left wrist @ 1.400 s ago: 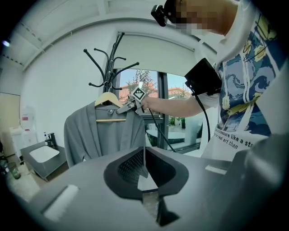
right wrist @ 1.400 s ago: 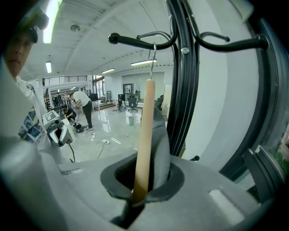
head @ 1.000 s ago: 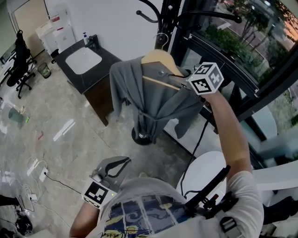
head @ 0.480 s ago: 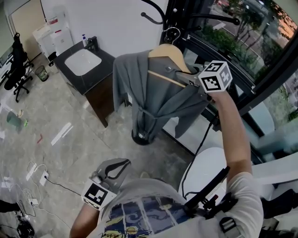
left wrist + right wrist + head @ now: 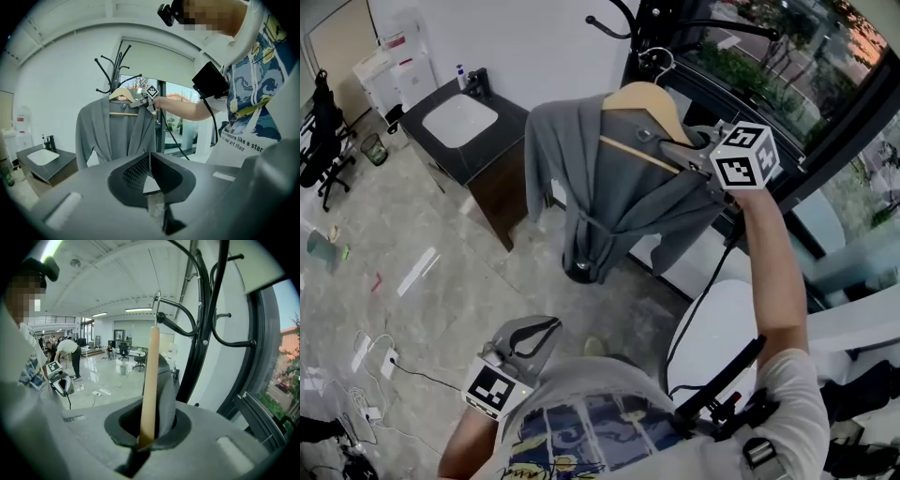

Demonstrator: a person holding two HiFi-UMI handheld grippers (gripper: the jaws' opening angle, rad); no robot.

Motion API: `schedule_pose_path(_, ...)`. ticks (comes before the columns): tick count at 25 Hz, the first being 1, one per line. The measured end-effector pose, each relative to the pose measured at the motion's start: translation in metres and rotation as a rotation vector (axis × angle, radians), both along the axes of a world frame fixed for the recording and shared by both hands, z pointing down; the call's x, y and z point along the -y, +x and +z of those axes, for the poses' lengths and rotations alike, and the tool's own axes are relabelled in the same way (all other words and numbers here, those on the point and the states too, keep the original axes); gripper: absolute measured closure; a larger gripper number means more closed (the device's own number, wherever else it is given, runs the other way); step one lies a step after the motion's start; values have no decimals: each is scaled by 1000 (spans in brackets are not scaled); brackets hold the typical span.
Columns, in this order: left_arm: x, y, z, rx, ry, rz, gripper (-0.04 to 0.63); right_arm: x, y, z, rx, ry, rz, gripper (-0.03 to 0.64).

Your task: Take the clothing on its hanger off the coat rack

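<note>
The right gripper [image 5: 146,430] is clamped shut on the right shoulder of the wooden hanger [image 5: 639,101], pinching a fold of the grey robe [image 5: 600,202] along with the wood. The robe hangs from the hanger up at the far side, against the black coat rack [image 5: 213,305]. The hanger's metal hook [image 5: 654,62] sits right by a prong, though contact is hard to judge. The left gripper [image 5: 528,339] is held low and near the body, jaws together and empty. A sink counter [image 5: 457,122] stands far left; the window [image 5: 787,66] is on the right.
</note>
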State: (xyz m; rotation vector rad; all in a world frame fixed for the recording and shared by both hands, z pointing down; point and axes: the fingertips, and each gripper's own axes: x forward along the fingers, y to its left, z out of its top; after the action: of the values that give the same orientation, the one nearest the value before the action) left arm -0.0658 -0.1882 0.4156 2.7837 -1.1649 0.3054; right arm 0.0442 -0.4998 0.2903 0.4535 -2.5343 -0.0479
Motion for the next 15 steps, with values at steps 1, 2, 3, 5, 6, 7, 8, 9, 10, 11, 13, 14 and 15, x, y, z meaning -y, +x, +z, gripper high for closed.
schedule_pose_path(1, -3, -1, 0, 0, 1, 5, 578, -5, 0, 1, 0, 0, 4, 614)
schedule_pose_path(2, -6, -3, 0, 0, 2, 12, 578, -10, 1, 1, 2, 0, 9, 614)
schedule_pose_path(3, -9, -4, -1, 1, 3, 18, 578, -15, 2, 2, 4, -1, 13, 614)
schedule_pose_path(5, -16, -6, -1, 2, 3, 30, 578, -26, 3, 3, 8, -1, 22, 613)
schedule_pose_path(6, -19, -8, -1, 3, 4, 36, 578, -32, 3, 4, 8, -1, 25, 612)
schedule_pose_path(7, -23, -10, -1, 3, 5, 41, 578, -38, 2, 5, 9, 0, 28, 613)
schedule_pose_path(8, -27, -13, -1, 4, 6, 45, 578, -45, 1, 6, 9, 1, 29, 613)
schedule_pose_path(9, -31, -15, 0, 4, 5, 49, 578, -52, -1, 7, 10, 1, 29, 612)
schedule_pose_path(10, -35, -18, 0, 3, 3, 52, 578, -59, -3, 8, 10, 0, 30, 612)
schedule_pose_path(11, -39, -20, 0, 3, 2, 57, 578, -66, -5, 9, 10, -1, 30, 612)
schedule_pose_path(13, -48, -22, -1, 3, 4, 71, 578, -81, -9, 12, 13, -5, 31, 612)
schedule_pose_path(14, -52, -23, -2, 3, 7, 78, 578, -88, -12, 14, 14, -6, 32, 612)
schedule_pose_path(15, -56, -25, -3, 3, 9, 84, 578, -95, -14, 16, 17, -8, 34, 612)
